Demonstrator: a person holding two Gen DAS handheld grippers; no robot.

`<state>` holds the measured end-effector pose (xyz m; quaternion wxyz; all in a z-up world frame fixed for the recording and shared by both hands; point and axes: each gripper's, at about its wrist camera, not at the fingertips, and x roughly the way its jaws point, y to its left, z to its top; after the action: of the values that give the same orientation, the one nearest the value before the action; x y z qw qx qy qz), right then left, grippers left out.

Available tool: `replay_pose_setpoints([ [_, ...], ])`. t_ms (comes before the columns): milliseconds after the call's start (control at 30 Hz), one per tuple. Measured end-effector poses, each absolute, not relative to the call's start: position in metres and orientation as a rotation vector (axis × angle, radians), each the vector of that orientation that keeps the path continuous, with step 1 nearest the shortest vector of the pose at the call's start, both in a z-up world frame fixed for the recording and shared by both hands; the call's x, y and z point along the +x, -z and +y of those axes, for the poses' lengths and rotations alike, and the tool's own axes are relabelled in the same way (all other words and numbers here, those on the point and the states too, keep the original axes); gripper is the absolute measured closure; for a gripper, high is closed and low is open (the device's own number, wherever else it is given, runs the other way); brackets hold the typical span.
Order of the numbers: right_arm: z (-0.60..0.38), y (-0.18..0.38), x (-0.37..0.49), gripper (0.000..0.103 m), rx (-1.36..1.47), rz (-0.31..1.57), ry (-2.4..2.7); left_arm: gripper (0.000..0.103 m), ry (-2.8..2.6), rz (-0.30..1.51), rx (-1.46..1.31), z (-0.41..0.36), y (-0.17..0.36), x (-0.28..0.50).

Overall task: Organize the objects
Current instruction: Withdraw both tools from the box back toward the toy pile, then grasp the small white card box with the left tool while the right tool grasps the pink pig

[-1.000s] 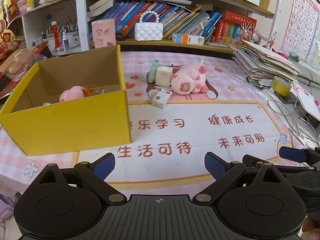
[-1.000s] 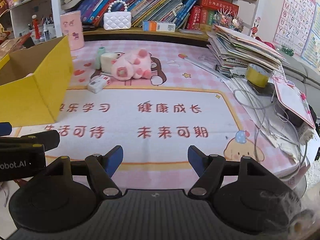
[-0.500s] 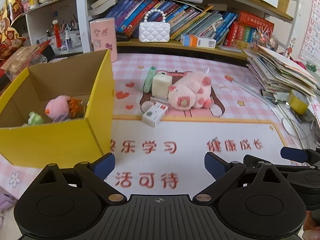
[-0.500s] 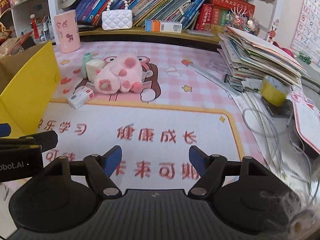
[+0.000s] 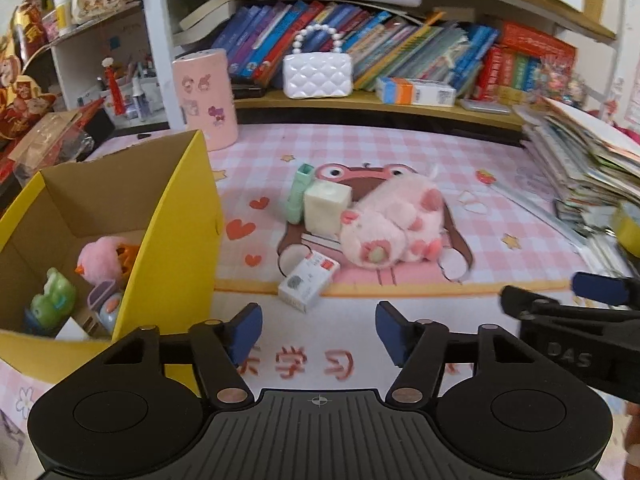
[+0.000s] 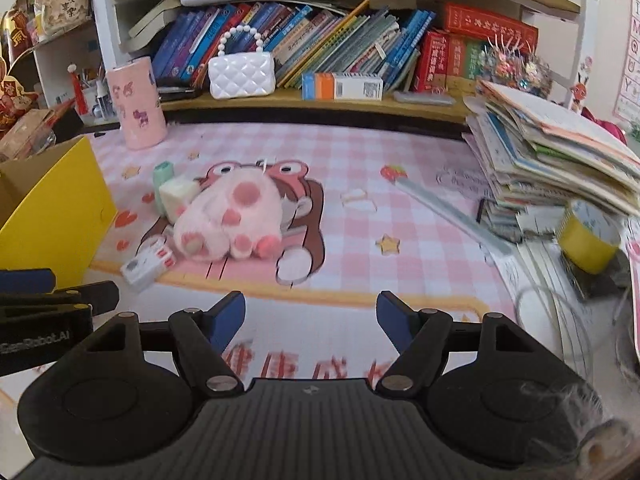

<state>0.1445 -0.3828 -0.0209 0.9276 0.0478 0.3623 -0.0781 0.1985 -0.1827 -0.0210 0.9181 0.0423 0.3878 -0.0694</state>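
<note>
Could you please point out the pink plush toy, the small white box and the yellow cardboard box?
pink plush toy [image 5: 394, 220], left wrist view, its fluffy body.
small white box [image 5: 308, 286], left wrist view, top face.
yellow cardboard box [image 5: 188, 216], left wrist view, right outer wall.

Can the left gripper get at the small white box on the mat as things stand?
Probably yes. The small white box lies in the open just ahead of the left gripper, nothing between. The yellow box sits off to the side. Its jaws are closing, empty.
</note>
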Motion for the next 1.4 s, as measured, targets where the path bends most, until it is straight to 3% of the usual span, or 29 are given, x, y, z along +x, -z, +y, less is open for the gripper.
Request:
replay_pose_setpoints([
  [300,-0.398,0.017,0.169,0.031,0.092,0.714,0.145,0.041,0.041,0.861,-0.005,-0.188,0.059,0.251],
  [567,-0.408,0.024,0.178,0.027,0.099,0.736,0.124,0.041,0.039,0.858,0.083,-0.2,0.088,0.28],
  [633,-0.411,0.025,0.18,0.022,0.107,0.736,0.114,0.049,0.062,0.837,0.079,-0.199,0.089,0.282],
  [700,-0.411,0.025,0.183,0.02,0.117,0.733,0.099,0.071,0.091,0.832,0.09,-0.199,0.088,0.281],
  [733,-0.411,0.025,0.185,0.019,0.121,0.732,0.091,0.074,0.092,0.837,0.097,-0.199,0.087,0.279],
  [1000,-0.388,0.03,0.222,0.0,0.113,0.72,-0.042,0.075,0.131,0.845,0.019,-0.177,0.054,0.246],
  [1300,-0.369,0.058,0.292,0.0,0.116,0.777,-0.087,0.075,0.142,0.811,-0.08,-0.139,0.016,0.187],
  [1400,-0.372,0.068,0.302,0.011,0.176,0.796,-0.116,0.075,0.142,0.777,-0.082,-0.133,0.007,0.176],
])
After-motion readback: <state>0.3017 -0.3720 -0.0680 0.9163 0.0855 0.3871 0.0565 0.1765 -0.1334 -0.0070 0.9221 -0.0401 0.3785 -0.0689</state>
